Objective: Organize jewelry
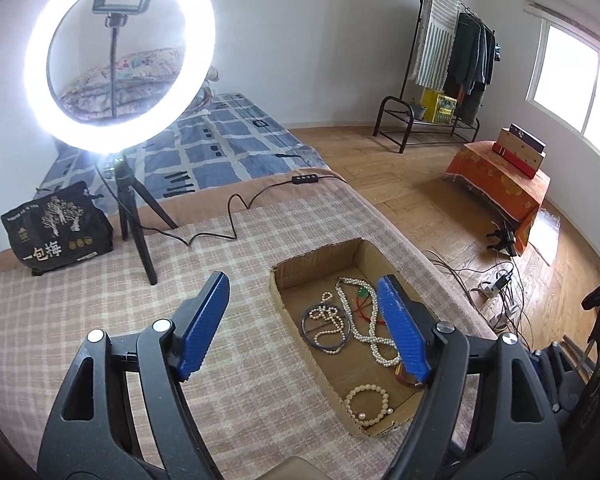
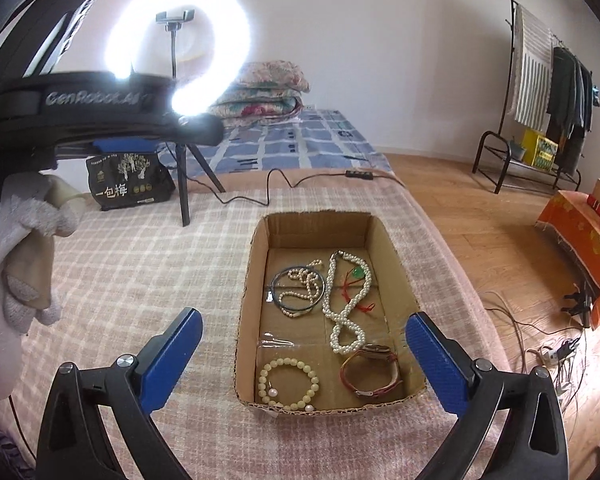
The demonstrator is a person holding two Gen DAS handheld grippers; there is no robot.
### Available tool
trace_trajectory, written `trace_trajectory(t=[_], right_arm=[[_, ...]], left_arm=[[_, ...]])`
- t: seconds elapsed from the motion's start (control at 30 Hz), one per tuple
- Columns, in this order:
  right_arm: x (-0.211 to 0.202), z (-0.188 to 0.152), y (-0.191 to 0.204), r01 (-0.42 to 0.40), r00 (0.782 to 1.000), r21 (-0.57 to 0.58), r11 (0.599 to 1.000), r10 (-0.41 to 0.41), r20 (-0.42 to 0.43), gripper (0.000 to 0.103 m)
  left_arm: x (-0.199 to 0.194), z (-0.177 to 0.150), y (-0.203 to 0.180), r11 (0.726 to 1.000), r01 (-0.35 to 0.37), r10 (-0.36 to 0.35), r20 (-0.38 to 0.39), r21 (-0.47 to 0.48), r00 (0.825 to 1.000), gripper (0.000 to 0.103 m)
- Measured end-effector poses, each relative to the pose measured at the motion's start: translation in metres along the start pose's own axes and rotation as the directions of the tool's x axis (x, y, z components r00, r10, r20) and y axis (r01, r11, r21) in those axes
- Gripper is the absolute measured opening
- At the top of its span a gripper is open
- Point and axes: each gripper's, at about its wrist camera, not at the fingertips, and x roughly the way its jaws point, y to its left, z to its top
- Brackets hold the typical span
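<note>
A shallow cardboard box (image 2: 392, 264) (image 1: 296, 264) lies on the checked blanket. In it lie a long pearl necklace (image 2: 346, 320) (image 1: 364, 320), a dark bangle with a small pearl strand (image 2: 298, 288) (image 1: 326, 326), a green pendant on red cord (image 2: 356, 274), a cream bead bracelet (image 2: 288, 384) (image 1: 366, 404) and a red-strapped watch (image 2: 370, 372). My left gripper (image 1: 300, 312) is open and empty above the box's left edge. My right gripper (image 2: 304, 344) is open and empty, its fingers either side of the box's near end.
A lit ring light on a tripod (image 1: 118, 56) (image 2: 180, 52) and a black snack bag (image 1: 56, 228) stand at the blanket's far left, with a cable (image 1: 236, 208) trailing across. The left gripper's body and a gloved hand (image 2: 16, 248) fill the right wrist view's left side. Floor cables (image 2: 548, 356) lie to the right.
</note>
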Motion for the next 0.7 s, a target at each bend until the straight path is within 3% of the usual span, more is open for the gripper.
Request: trace_trajectory(t=[0.1,0.23,0.7], right_arm=[[-0.011,0.001,0.002,0.014,1.0,-0.002,1.0,-0.014,0.02,0.103],[-0.027,0.001,0.003,0.042,0.998,-0.001,0.999,-0.041,0.045,0.103],[-0.071,0.009,0.003,0.11,0.986,-0.011,0.994,-0.107,0.13,0.103]], left_arm=[[-0.015,-0.001,0.004,1.0,-0.011,0.011,0.019,-0.001,1.0,0.081],[-0.041,-0.005,0.01,1.0,-0.021,0.022,0.066,-0.014,0.998,0.093],[-0.114,-0.039,0.006,0.997,-0.066,0.06,0.159,0.033,0.985,0.101]])
